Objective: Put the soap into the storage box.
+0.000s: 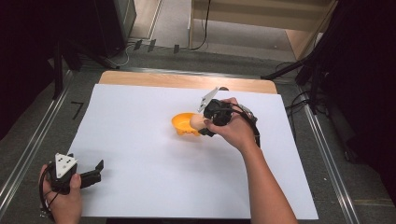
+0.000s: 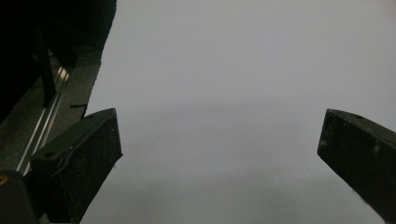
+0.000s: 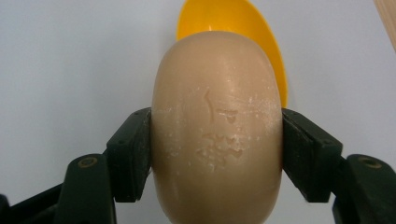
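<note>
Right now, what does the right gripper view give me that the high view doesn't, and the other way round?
Right gripper view alone: raised lettering and pale scuffs on the beige oval soap bar, and the right tongs pressing both its sides.

High view alone: the left tongs open and low over the white paper sheet near its left front edge, the light wooden tabletop and the dark floor cables.

Both: the soap bar over the orange plastic bowl, with white paper beneath.

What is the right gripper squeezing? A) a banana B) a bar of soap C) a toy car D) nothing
B: in the right gripper view, the right gripper has both black jaws pressed against the sides of a tan bar of soap, with the yellow bowl behind it.
</note>
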